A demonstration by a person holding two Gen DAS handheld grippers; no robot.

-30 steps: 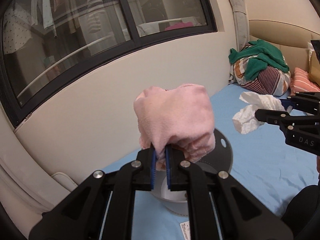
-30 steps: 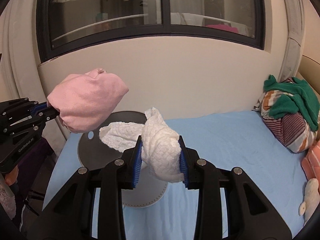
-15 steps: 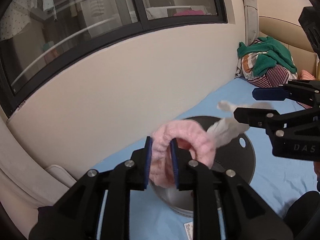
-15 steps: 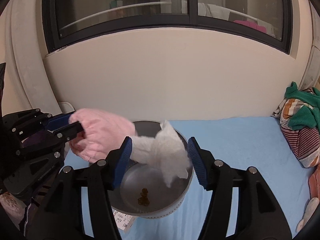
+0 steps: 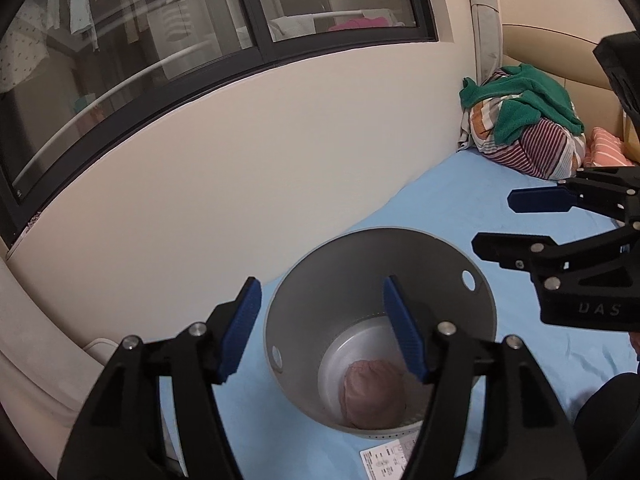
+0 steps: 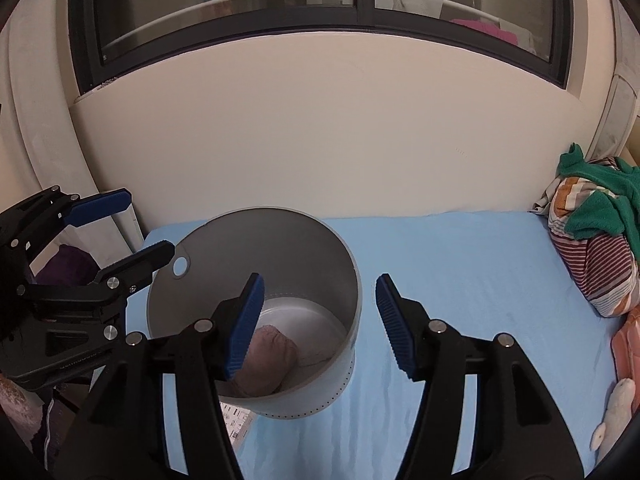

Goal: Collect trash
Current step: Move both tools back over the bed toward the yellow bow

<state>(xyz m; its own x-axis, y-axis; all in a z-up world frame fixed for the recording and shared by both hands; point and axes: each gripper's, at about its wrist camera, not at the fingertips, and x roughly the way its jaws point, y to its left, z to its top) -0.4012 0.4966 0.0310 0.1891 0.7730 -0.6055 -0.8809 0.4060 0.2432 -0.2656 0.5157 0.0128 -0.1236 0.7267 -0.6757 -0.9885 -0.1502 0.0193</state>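
A grey round bin (image 5: pixel 328 280) stands on the blue bed sheet; it also shows in the right wrist view (image 6: pixel 304 236). A pink cloth wad (image 5: pixel 370 392) lies at its bottom, also seen in the right wrist view (image 6: pixel 266 364), with a bit of white tissue (image 6: pixel 316 354) beside it. My left gripper (image 5: pixel 322 326) is open and empty above the bin's near rim. My right gripper (image 6: pixel 318 320) is open and empty over the bin's right rim. Each gripper shows in the other's view: the right one (image 5: pixel 520 220), the left one (image 6: pixel 132 224).
A pile of striped and green laundry (image 5: pixel 524 120) lies at the bed's far right by the wall; it also shows in the right wrist view (image 6: pixel 592 240). A white label (image 5: pixel 390 460) lies by the bin. A wall with a dark window (image 6: pixel 320 0) is close behind.
Both grippers opened. The pink cloth dropped from the left gripper and the white tissue from the right one into the bin. Both grippers now hang lower over the bin.
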